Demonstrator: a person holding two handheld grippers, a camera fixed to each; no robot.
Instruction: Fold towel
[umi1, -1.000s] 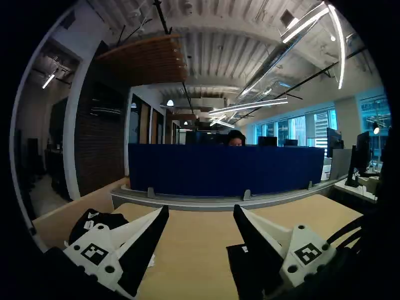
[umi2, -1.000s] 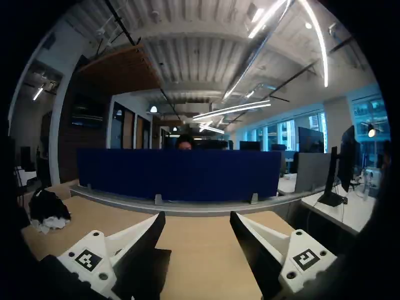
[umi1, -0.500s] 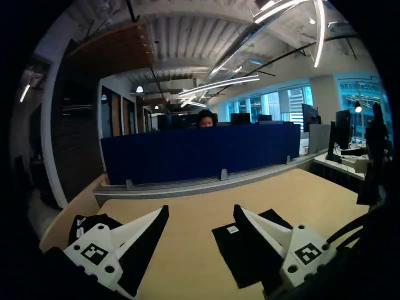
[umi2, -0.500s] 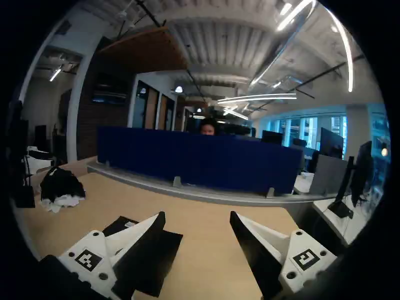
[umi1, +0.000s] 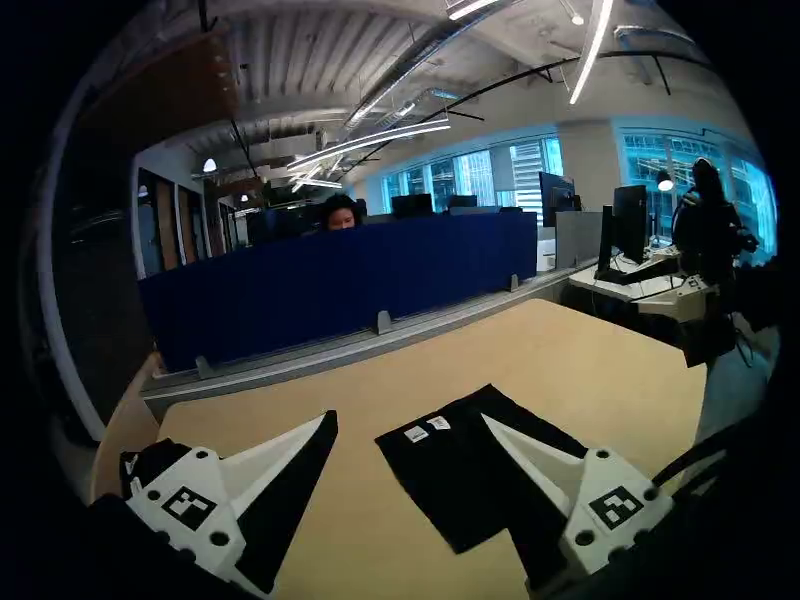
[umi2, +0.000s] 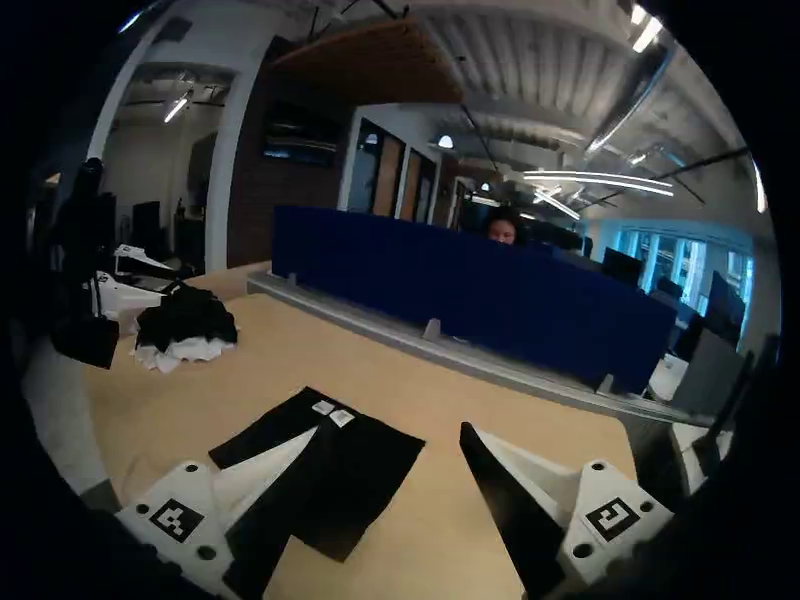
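Note:
A black towel (umi1: 468, 470) lies flat on the light wooden table (umi1: 560, 360), with white tags near its far edge. My left gripper (umi1: 405, 420) hovers open above the table's near side. Its right finger overlaps the towel in the picture, and its left finger is over bare wood. In the right gripper view the same towel (umi2: 330, 465) lies to the lower left, with its tags (umi2: 333, 412) on the far side. My right gripper (umi2: 392, 432) is open, with its left finger over the towel. Neither gripper holds anything.
A crumpled pile of black and white cloth (umi2: 185, 322) sits on the table's far left and shows as a dark heap (umi1: 150, 462) beside my left finger. A blue partition (umi2: 470, 290) with a grey rail closes off the far edge. Monitors (umi1: 628, 225) stand on the neighbouring desk.
Both views have tilted down towards the table. The left one has swung right and the right one left, so more of the black towel now shows. Both grippers stay open.

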